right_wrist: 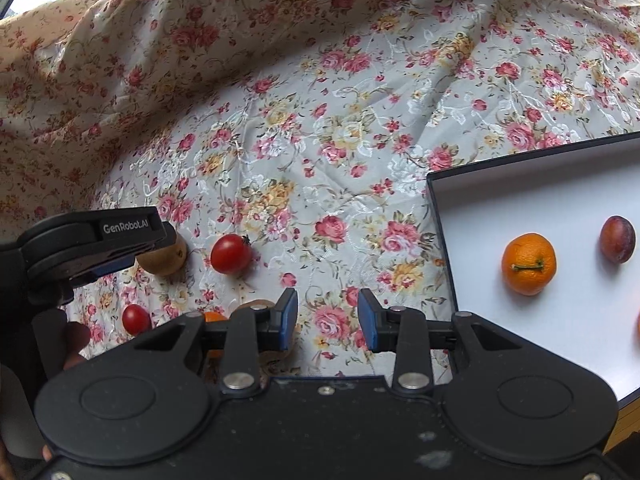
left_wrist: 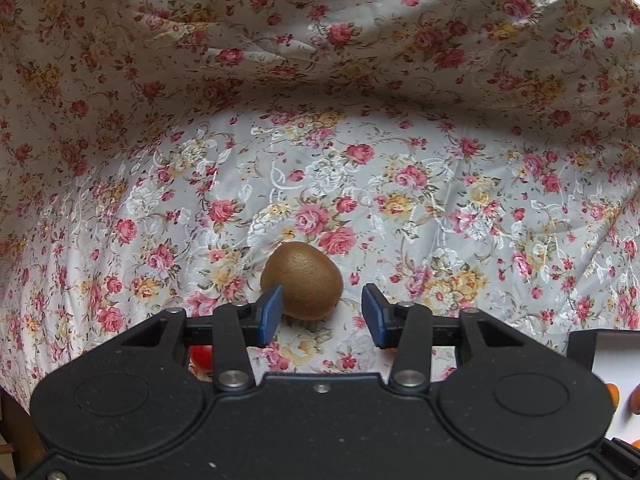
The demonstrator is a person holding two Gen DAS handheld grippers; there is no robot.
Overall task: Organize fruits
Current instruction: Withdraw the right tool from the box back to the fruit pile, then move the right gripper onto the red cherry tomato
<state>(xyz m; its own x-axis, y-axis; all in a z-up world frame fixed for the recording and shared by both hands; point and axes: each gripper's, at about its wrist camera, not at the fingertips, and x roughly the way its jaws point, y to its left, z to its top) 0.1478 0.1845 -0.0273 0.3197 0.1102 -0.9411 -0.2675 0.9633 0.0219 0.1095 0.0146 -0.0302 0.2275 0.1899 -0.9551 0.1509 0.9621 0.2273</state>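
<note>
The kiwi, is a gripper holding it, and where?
No. The left gripper is open around the kiwi, not clamped. The right gripper is open and empty.

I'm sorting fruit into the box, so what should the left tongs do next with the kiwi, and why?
Probably ease the left tongs slightly forward and close. They are open, and the kiwi lies on the floral cloth just ahead, beside the left pad, not yet gripped.

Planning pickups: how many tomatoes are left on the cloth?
2. One tomato lies on the cloth beside the kiwi; a smaller tomato lies nearer the camera, left. More may hide behind the grippers.
</note>
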